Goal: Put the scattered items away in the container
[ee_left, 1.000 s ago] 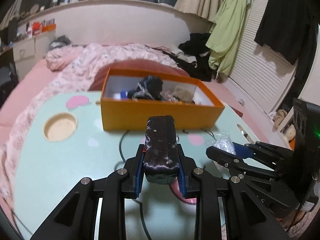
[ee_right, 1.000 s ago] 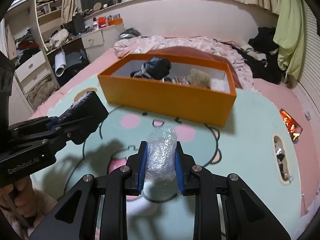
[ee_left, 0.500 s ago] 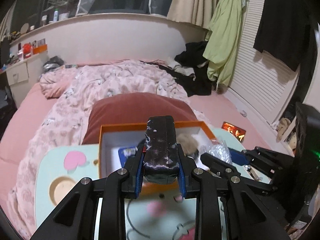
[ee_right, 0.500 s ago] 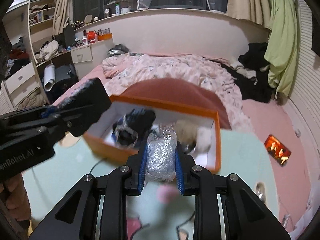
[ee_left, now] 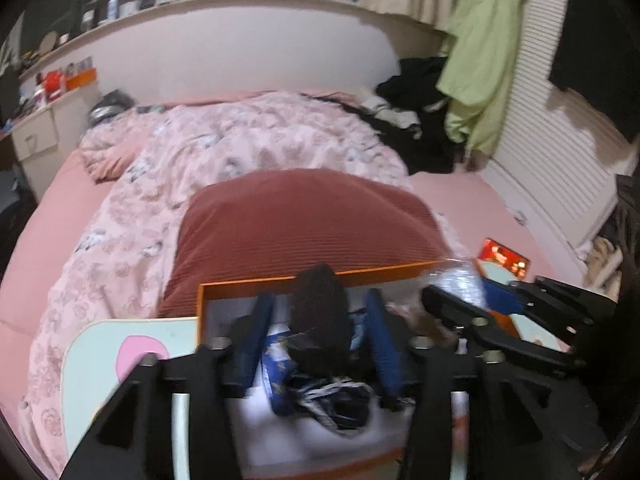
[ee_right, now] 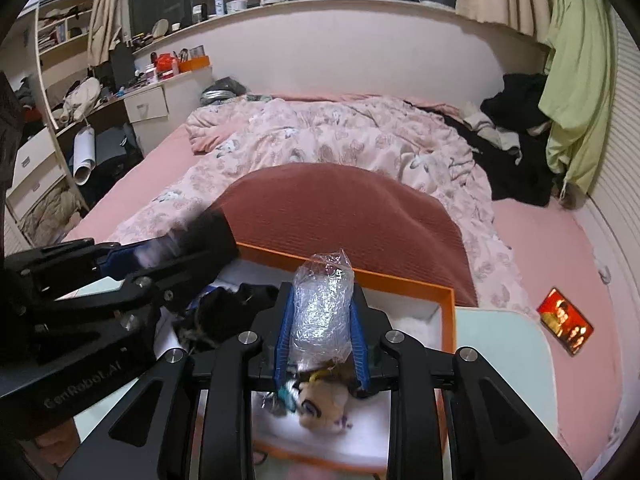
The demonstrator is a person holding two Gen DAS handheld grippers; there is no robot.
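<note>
The orange box (ee_left: 248, 282) lies right under both grippers, with dark cloth (ee_left: 340, 400), a blue packet and a plush toy (ee_right: 320, 400) inside. My left gripper (ee_left: 320, 299) hangs over the box's left half and its jaws are opening. The black fuzzy roll (ee_left: 320, 320) sits between the blue pads (ee_left: 256, 332) with a gap on each side. My right gripper (ee_right: 321, 293) is over the box's right half, shut on a crumpled clear plastic wad (ee_right: 322, 320). In the right wrist view the left gripper (ee_right: 172, 252) shows at the left with the black roll (ee_right: 208, 232).
The box stands at the far edge of a mint-green table (ee_left: 120, 344) with pink spots. Behind it lie a dark red pillow (ee_right: 340, 208) and a pink quilt (ee_right: 340, 140) on the bed. A red card (ee_right: 565, 320) lies on the pink sheet at the right.
Both grippers have travelled forward from the table to above the orange box. The left jaws have parted from the black roll; the right still clamps the plastic wad.
</note>
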